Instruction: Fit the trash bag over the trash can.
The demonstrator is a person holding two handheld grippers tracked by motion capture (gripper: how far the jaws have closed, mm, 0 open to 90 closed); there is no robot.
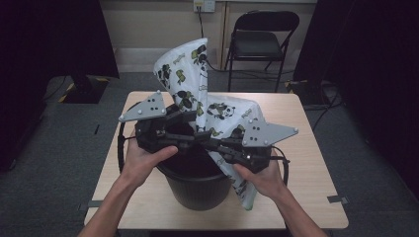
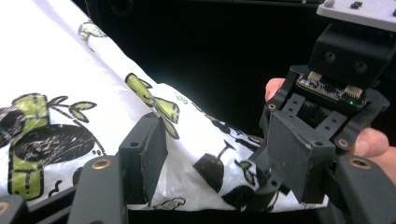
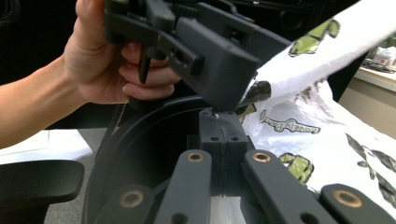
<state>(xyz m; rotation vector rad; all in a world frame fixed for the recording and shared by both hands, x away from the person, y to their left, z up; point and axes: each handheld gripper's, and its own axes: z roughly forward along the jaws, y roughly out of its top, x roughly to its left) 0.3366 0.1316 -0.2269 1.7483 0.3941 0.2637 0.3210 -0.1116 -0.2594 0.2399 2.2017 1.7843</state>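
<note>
High view: bag [image 1: 185,74] rises over bin [image 1: 197,190] rim; right gripper [image 1: 210,144] pinches its edge; left gripper [image 1: 190,129] gapes alongside, fabric between jaws.

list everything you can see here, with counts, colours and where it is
bag: 1, white with green and black panda print, rising from the bin rim and draped over its right side
bin: 1, black, near edge of the table
table: 1, light wood, centre of the room
chair: 1, black folding, behind the table
left gripper: 1, black, jaws apart around the bag edge
right gripper: 1, black, jaws shut on the bag at the rim
hands: 2, one on each gripper
</note>
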